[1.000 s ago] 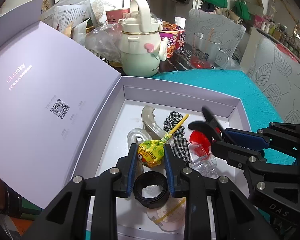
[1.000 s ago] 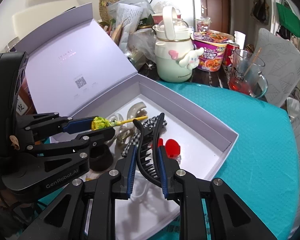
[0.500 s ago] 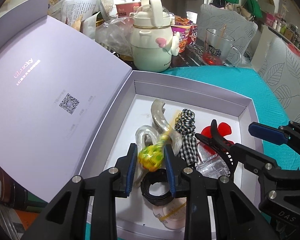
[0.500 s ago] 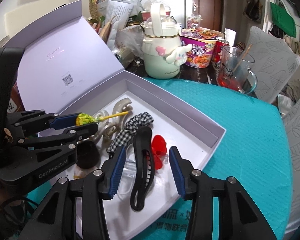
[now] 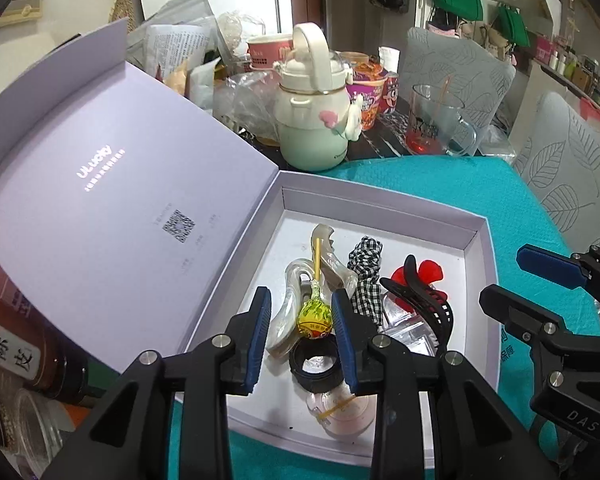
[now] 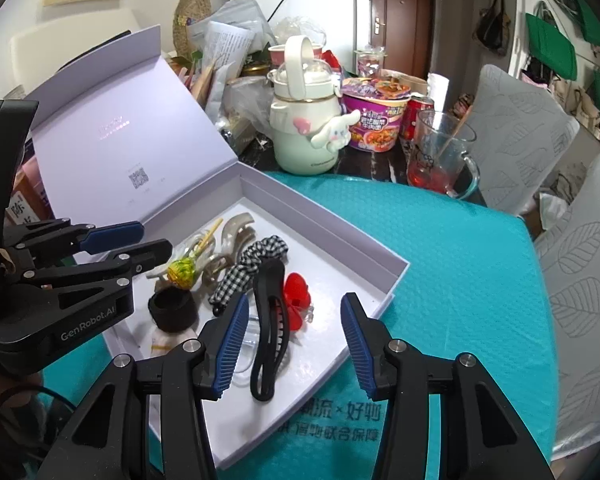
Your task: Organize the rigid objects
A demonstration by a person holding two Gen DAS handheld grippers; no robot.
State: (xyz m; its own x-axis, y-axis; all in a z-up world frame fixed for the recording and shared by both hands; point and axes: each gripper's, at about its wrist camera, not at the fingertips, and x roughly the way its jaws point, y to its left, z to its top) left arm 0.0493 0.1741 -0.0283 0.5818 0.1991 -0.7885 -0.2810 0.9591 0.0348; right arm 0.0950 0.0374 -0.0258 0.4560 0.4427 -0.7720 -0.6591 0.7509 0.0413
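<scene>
An open lilac box lies on the teal mat. Inside lie a yellow lollipop, a black hair claw, a red clip, a checked scrunchie, pearly claw clips and a black ring. My left gripper is open above the lollipop, which lies in the box. My right gripper is open above the black claw.
The raised box lid stands at the left. Behind the box are a white kettle-shaped bottle, noodle cups, a glass mug and bags. A brown bottle stands at the left. Grey chairs are at the right.
Both grippers opened. The left let the lollipop drop into the box and the right released the black hair claw into the box; both then pulled back.
</scene>
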